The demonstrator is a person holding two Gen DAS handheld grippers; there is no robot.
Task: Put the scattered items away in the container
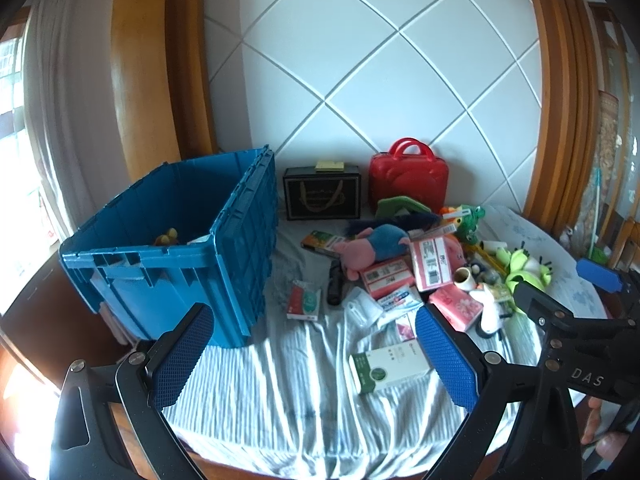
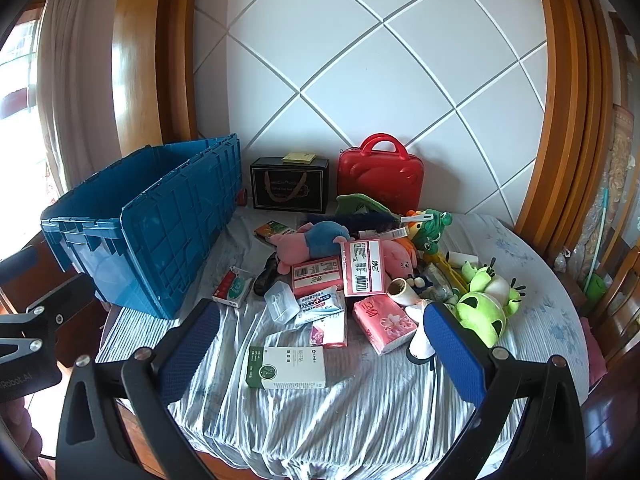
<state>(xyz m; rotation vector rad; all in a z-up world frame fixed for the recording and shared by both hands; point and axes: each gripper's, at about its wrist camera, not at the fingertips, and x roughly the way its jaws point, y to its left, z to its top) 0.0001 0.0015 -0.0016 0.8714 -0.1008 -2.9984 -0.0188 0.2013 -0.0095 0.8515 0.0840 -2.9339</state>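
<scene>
Both fingers of the left gripper point(image 1: 316, 358) are standing spread and empty, the blue crate point(image 1: 180, 240) sitting left of the scattered items point(image 1: 400, 272). Right wrist: the right gripper point(image 2: 320, 354) is gaping empty around a white-green box point(image 2: 287, 367) lying on the striped cloth point(image 2: 340, 412).

blue crate point(image 1: 168, 248) interior mostly hidden by its walls, box print too small, black item point(image 2: 266, 274) unidentifiable

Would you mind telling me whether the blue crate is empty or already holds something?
Not empty: the left wrist view shows a yellowish toy low inside the blue crate; the rest of its floor is hidden.
</scene>
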